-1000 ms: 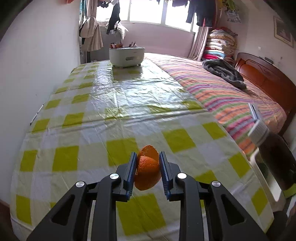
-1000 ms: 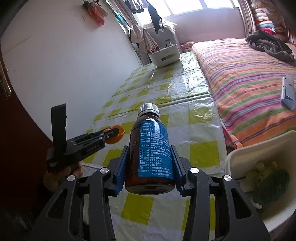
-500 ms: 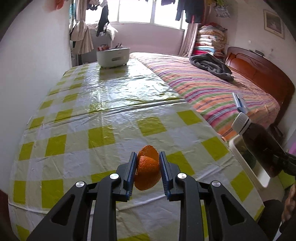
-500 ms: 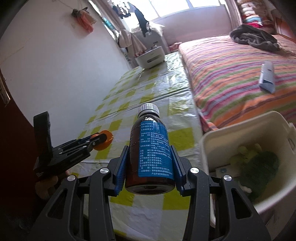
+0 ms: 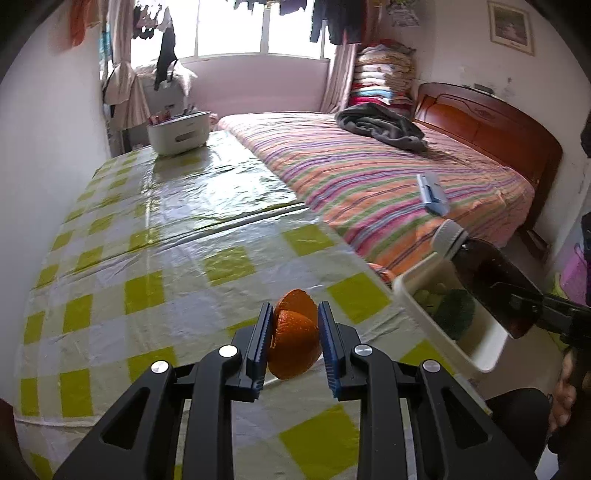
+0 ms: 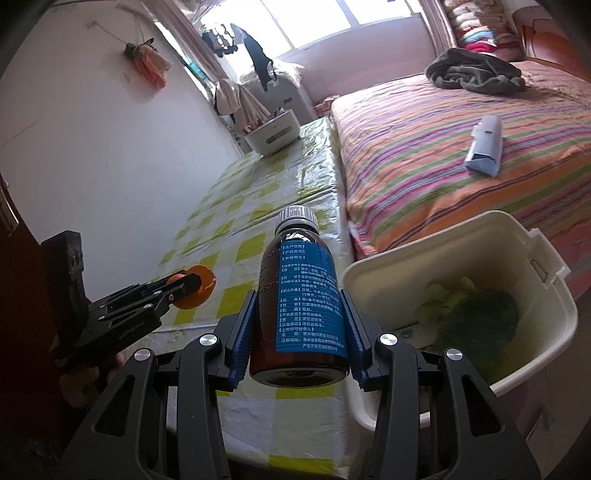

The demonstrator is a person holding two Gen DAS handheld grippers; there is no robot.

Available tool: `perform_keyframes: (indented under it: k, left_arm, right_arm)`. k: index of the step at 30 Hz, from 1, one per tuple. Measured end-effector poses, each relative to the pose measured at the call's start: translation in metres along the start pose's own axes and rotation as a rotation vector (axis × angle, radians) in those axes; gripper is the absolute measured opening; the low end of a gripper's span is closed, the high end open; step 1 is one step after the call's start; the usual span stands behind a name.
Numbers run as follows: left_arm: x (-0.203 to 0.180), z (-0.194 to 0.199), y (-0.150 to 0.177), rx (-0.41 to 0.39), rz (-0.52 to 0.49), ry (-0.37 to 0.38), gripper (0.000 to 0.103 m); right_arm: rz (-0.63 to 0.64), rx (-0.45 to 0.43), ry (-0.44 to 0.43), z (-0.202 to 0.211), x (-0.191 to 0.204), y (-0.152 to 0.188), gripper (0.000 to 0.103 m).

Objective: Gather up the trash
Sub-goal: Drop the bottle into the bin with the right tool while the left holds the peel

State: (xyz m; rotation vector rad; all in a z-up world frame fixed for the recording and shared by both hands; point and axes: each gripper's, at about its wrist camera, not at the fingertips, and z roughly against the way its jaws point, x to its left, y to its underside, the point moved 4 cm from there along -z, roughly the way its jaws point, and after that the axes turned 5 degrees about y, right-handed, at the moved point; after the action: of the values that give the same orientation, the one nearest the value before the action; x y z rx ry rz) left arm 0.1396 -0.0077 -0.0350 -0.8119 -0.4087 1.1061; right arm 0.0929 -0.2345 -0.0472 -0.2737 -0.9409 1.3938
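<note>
Right claw [image 6: 297,354] gripping a medicine bottle [image 6: 301,295] is nearing the white bin [image 6: 413,258] at frame right, while left claw [image 5: 295,336] is clamping orange peel [image 5: 293,341].

Sunlit window [image 5: 258,29] behind striped bed [image 5: 388,177], white walls [image 5: 48,129].

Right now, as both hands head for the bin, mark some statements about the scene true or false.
1. The left gripper holds an orange peel. True.
2. The brown bottle in the right gripper has lost its cap. False: a white cap is on it.
3. The white bin is empty. False: green and yellowish items lie inside.
4. A dark garment lies on the striped bed. True.
</note>
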Motion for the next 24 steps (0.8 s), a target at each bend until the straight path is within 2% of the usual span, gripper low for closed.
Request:
perform_keyframes:
  k: [12, 24]
  left_arm:
    - [-0.052, -0.010, -0.002, 0.018, -0.081, 0.051, 0.025]
    - [-0.082, -0.016, -0.005, 0.030, -0.129, 0.083, 0.025]
  right_arm:
    - [-0.073, -0.044, 0.052, 0.024, -0.050, 0.002, 0.042]
    - [-0.138, -0.093, 0.120, 0.038, -0.093, -0.005, 0.042]
